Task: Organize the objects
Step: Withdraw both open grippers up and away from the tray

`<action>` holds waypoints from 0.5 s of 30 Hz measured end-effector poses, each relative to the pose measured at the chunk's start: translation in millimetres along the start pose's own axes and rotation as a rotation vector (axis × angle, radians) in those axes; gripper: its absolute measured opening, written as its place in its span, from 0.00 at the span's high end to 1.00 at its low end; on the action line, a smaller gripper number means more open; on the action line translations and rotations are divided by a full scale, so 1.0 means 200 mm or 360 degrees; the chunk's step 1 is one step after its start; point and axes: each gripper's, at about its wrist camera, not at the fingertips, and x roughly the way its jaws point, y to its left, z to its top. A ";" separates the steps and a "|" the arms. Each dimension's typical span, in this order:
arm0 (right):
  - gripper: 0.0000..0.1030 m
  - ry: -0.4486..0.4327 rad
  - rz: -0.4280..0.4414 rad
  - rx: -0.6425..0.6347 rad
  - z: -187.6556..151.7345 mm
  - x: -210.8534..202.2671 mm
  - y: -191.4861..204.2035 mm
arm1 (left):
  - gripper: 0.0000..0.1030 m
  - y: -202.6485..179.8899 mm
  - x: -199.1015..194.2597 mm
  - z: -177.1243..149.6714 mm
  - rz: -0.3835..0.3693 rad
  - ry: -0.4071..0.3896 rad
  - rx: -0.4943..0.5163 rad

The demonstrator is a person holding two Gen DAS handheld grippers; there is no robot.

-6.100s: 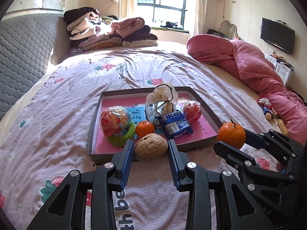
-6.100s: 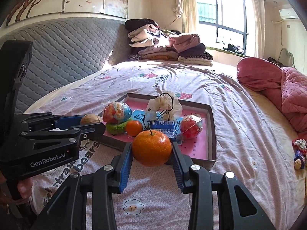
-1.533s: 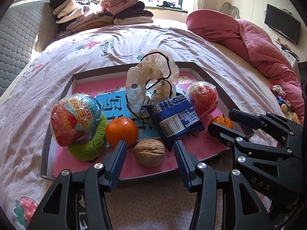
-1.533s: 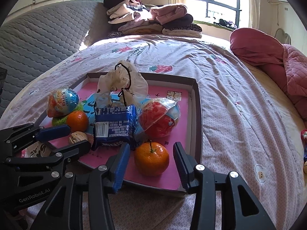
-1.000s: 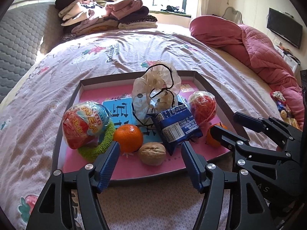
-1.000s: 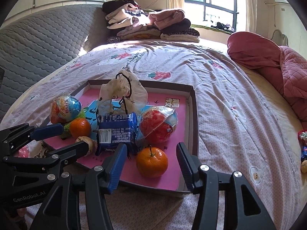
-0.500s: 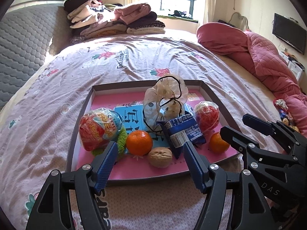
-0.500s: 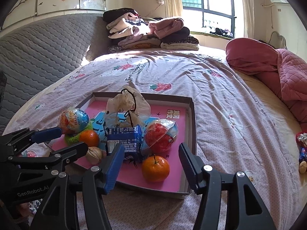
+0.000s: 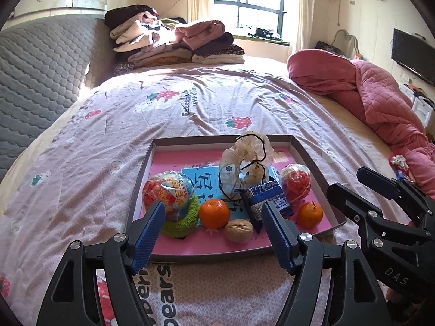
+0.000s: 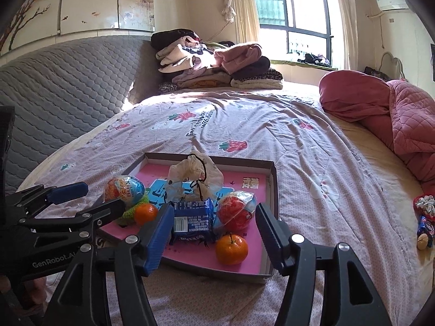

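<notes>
A shallow tray (image 9: 217,255) with a pink floor lies on the bedspread. Along its near edge rest a walnut (image 9: 238,230), a plain orange (image 9: 214,213) and a stemmed orange (image 9: 310,214) (image 10: 231,249). Behind them are a blue snack packet (image 9: 267,199), an egg-shaped sweet (image 9: 167,191) on a green hair tie (image 9: 182,221), a tied clear bag (image 9: 246,163) and a red wrapped ball (image 9: 295,182). My left gripper (image 9: 213,209) hovers before the tray, jaws opening, holding nothing. My right gripper (image 10: 214,209) hovers beside it, jaws also opening and empty.
Folded clothes (image 9: 174,40) are stacked at the head of the bed by a grey quilted headboard (image 9: 35,68). A pink quilt (image 9: 367,95) is bunched along the right side. Small loose items (image 10: 424,217) lie on the bed's right edge.
Both grippers let go of the walnut and the stemmed orange, which now lie in the tray. Both have since drawn back and upward from the tray, jaws spreading wider.
</notes>
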 end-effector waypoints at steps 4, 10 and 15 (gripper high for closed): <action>0.40 -0.0042 0.0001 -0.0011 0.02 -0.07 0.03 | 0.28 0.02 -0.06 0.00 0.0017 -0.0026 -0.0001; 0.39 -0.0085 -0.0005 -0.0036 0.07 -0.17 0.09 | 0.28 0.05 -0.17 0.02 0.0027 -0.0082 -0.0006; 0.39 -0.0116 -0.0032 -0.0033 0.09 -0.27 0.12 | 0.28 0.07 -0.26 0.02 0.0045 -0.0119 -0.0014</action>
